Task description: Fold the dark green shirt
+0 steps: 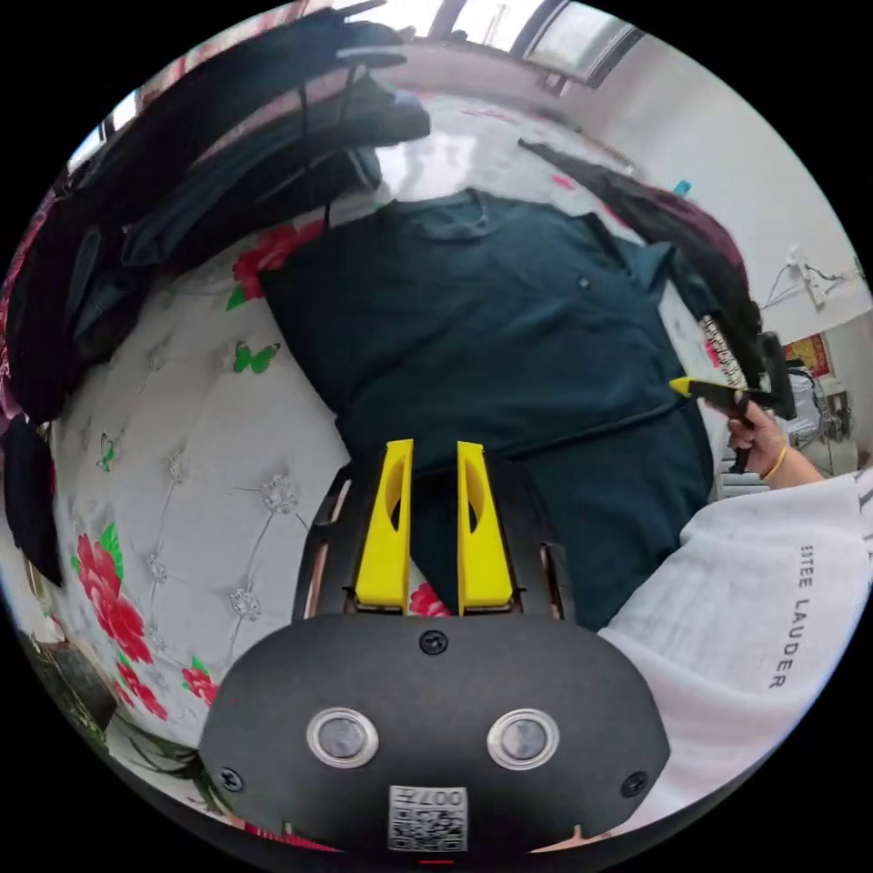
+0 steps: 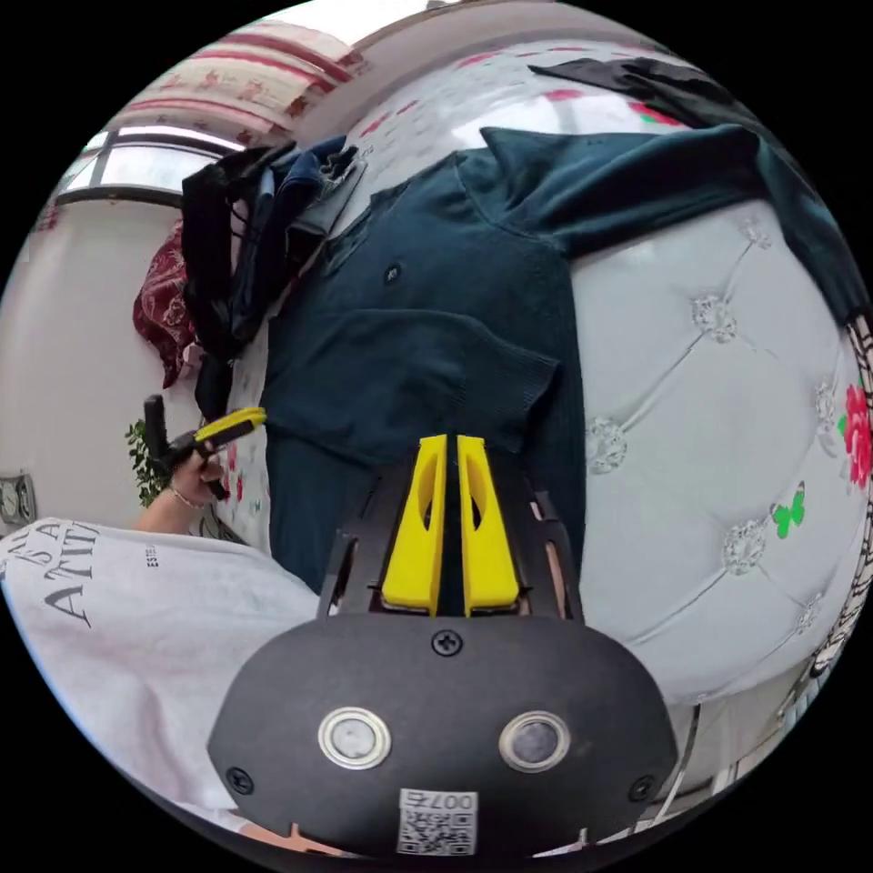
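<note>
The dark green shirt (image 1: 491,318) lies face up on a white quilted bed (image 1: 200,473), its lower part hanging off the near edge. In the right gripper view, one sleeve of the shirt (image 2: 409,318) is folded across the chest and the other stretches away. My left gripper (image 1: 435,447) sits at the crease where the shirt bends, its jaws a narrow gap apart with fabric between them. It also appears at the shirt's side edge, held by a hand (image 2: 245,420). My right gripper (image 2: 452,441) is shut on the fabric near the ribbed cuff (image 2: 526,382); it pinches the opposite side edge (image 1: 684,387).
A heap of dark clothes (image 1: 227,164) lies beyond the shirt's collar, also visible (image 2: 245,236). More dark garments (image 1: 673,218) lie along the bed's far side. The person's white sleeve (image 1: 764,600) is close beside the hanging hem. Bare quilted bed (image 2: 727,409) lies next to the shirt.
</note>
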Demonstrator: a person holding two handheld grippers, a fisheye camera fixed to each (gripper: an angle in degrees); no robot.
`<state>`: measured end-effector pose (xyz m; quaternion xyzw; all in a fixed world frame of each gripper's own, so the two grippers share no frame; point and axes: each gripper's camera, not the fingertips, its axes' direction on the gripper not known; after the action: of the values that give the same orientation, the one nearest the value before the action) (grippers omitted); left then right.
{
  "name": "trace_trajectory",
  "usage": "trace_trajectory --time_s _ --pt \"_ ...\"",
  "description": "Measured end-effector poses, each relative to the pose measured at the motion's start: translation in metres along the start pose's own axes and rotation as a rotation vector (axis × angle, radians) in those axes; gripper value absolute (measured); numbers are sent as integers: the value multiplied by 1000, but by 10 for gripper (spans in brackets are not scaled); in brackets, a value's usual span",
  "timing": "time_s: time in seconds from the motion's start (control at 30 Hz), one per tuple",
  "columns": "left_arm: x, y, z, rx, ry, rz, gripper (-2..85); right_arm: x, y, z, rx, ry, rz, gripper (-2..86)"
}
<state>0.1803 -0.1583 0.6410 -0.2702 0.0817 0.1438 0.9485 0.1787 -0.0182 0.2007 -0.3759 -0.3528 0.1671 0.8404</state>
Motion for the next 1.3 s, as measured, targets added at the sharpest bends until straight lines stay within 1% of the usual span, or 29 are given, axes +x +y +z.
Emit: trace_trajectory --time_s 0.03,0.07,0.1,0.13,0.17,0.2,0.23,0.3,0.33,0.4,0.47,0.5,0.57,0.63,0.67,0.77,0.8,0.83,0.9,0.97,1.0,1.07,1.17,1.2,1.23,1.3 --pt "-1 -3 10 -52 -3 -21 59 4 -4 -8 25 -1 15 19" --pt "-2 -2 4 23 11 -50 37 15 -11 -29 102 15 47 22" --pt "-3 -3 2 22 45 -74 26 29 -18 -54 199 43 87 26" --pt "-3 -4 3 0 62 -79 27 37 -21 -66 241 62 111 28" --pt "-2 -3 2 -5 78 -80 27 55 -29 -89 307 116 162 32" --pt "-2 1 -6 37 83 -89 25 73 -37 -110 355 193 212 36" --pt "-3 3 -12 61 88 -102 26 81 -41 -119 376 232 229 37" --pt "-14 9 -43 188 110 -193 36 113 -54 -145 417 427 307 42" --pt "-18 10 -51 224 113 -219 39 120 -57 -149 421 462 325 43" --pt "-31 9 -74 314 102 -293 42 149 -63 -159 419 495 429 48" --pt "-39 2 -75 297 93 -325 37 164 -62 -162 446 508 510 42" --pt "-43 -2 -70 263 99 -345 28 168 -60 -163 469 489 530 33" --pt "-43 -6 -63 236 115 -370 16 168 -62 -165 453 468 536 15" --pt "-38 -5 -56 232 135 -382 8 153 -64 -171 447 460 448 7" --pt "-35 -5 -51 221 142 -384 5 139 -63 -181 474 450 397 4" --pt "-26 -4 -46 195 140 -350 1 97 -60 -223 576 310 221 0" --pt "-24 -3 -47 185 123 -329 0 77 -59 -244 618 255 141 -1" --pt "-24 -3 -49 184 106 -322 -2 66 -59 -256 640 229 98 -1" --pt "-28 2 -57 197 54 -315 -6 19 -55 -301 738 172 -59 -1" --pt "-37 9 -62 218 80 -334 -7 -11 -54 -327 778 137 -169 -2" --pt "-43 16 -64 235 101 -358 -8 -24 -57 -338 768 95 -227 -2" --pt "-52 28 -67 263 125 -399 -7 -32 -66 -343 725 89 -228 -2" --pt "-61 50 -70 283 119 -438 -5 -31 -90 -334 582 101 -67 -2" --pt "-63 59 -72 284 97 -453 -4 -40 -95 -332 560 84 -57 -2" --pt "-64 64 -74 287 89 -459 -3 -49 -95 -331 565 81 -76 -2" --pt "-71 83 -79 303 82 -473 -2 -99 -94 -324 565 82 -206 -2"
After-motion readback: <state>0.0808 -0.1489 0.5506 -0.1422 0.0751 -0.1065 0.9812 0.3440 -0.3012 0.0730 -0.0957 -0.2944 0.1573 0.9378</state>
